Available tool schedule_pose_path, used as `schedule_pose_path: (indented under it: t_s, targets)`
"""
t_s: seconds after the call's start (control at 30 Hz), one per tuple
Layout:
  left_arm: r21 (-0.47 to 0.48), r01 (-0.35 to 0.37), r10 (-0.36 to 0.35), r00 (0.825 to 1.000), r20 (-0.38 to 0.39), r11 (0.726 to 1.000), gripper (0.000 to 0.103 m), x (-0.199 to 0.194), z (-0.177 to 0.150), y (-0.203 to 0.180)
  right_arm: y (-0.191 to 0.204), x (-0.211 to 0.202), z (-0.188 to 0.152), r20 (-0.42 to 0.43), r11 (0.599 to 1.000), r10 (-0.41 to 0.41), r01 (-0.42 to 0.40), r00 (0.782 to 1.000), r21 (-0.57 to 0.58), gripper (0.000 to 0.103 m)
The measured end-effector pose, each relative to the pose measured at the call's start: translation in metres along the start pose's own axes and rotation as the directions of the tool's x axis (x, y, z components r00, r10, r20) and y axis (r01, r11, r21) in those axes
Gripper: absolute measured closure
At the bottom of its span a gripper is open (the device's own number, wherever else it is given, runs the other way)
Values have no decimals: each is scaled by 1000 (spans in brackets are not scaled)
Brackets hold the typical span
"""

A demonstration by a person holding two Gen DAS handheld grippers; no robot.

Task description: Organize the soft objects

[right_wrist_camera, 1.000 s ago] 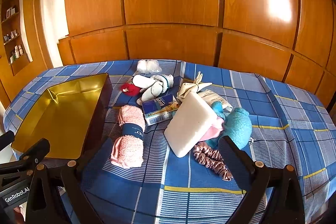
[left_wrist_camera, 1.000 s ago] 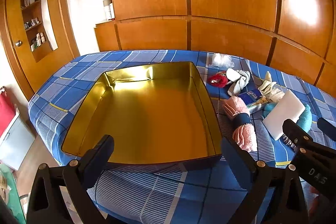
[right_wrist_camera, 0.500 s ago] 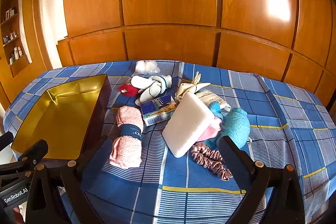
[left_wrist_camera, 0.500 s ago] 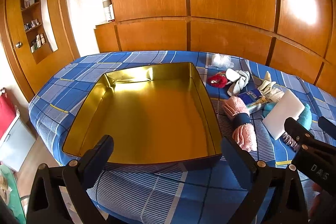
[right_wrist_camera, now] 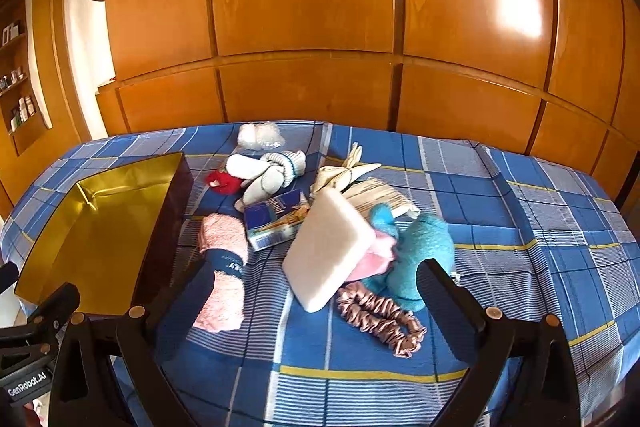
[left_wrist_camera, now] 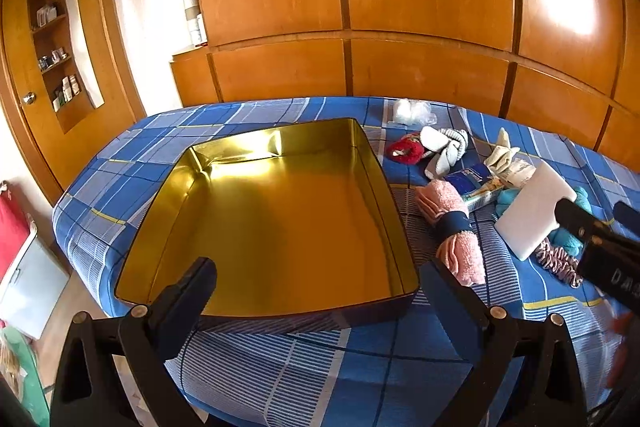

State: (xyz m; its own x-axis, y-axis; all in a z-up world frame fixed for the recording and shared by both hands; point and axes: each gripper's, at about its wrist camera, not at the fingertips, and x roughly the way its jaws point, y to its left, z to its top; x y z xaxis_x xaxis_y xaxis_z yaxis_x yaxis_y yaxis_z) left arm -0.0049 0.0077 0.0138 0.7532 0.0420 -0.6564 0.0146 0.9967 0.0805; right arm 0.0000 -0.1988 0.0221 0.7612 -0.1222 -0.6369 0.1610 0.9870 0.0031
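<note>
A gold tin tray [left_wrist_camera: 384, 183] [right_wrist_camera: 168, 211] lies on the blue checked bed with nothing in it. To its right is a heap of soft things: a rolled pink towel with a dark band [right_wrist_camera: 222, 259] [left_wrist_camera: 452, 223], a white sponge block [right_wrist_camera: 328, 251] [left_wrist_camera: 532, 211], a teal plush [right_wrist_camera: 420, 251], a bronze satin scrunchie [right_wrist_camera: 380, 319], white socks [right_wrist_camera: 272, 175] and a red item [right_wrist_camera: 222, 181]. My left gripper [left_wrist_camera: 318, 291] hovers open over the tray's near rim. The right gripper [right_wrist_camera: 312, 287] is open just in front of the sponge and towel, holding nothing.
A blue tissue pack [right_wrist_camera: 276, 221], a cream cloth [right_wrist_camera: 348, 175] and a clear bag of white puffs [right_wrist_camera: 260, 137] also lie on the bed [right_wrist_camera: 520, 227]. Wooden wardrobe panels [right_wrist_camera: 320, 27] stand behind it. A shelf niche [left_wrist_camera: 56, 47] is at left.
Both grippers have drifted slightly forward toward the bed; the heap looks a little nearer in the right wrist view. Nothing has been taken hold of.
</note>
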Motion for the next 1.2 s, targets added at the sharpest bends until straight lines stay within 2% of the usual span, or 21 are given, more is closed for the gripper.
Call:
schedule_pose_path:
  t_s: [0.2, 0.3, 0.5, 0.67, 0.8, 0.83, 0.93, 1.07, 1.2]
  targets:
    - [34, 36, -36, 999, -7, 999, 1, 2, 0, -8, -21, 2, 14, 7, 1000, -10, 10, 1000, 3, 0]
    - [41, 117, -116, 993, -35, 992, 1, 5, 1, -10, -39, 7, 23, 1, 1000, -19, 19, 1000, 11, 0]
    - [80, 223, -221, 974, -41, 971, 1, 5, 12, -19, -77, 23, 32, -12, 997, -73, 73, 997, -3, 0]
    - [116, 342, -332, 938, -103, 932, 2, 11, 32, -36, -104, 32, 28, -26, 994, -76, 77, 997, 76, 0]
    - [147, 441, -412, 891, -192, 886, 7, 23, 46, -61, -113, 31, 30, -23, 992, -57, 59, 998, 109, 0]
    - [147, 457, -422, 880, -216, 877, 10, 29, 50, -68, -115, 29, 31, -17, 992, -53, 55, 998, 114, 0]
    - [149, 467, -422, 870, -256, 872, 12, 43, 55, -85, -120, 27, 32, -14, 988, -28, 30, 1000, 148, 0]
    - [160, 445, -393, 878, -274, 881, 12, 55, 55, -97, -125, 24, 34, -11, 984, -27, 29, 1000, 175, 0]
    - [150, 442, -384, 871, -306, 884, 13, 69, 53, -101, -130, 25, 34, -18, 978, -22, 25, 1000, 205, 0]
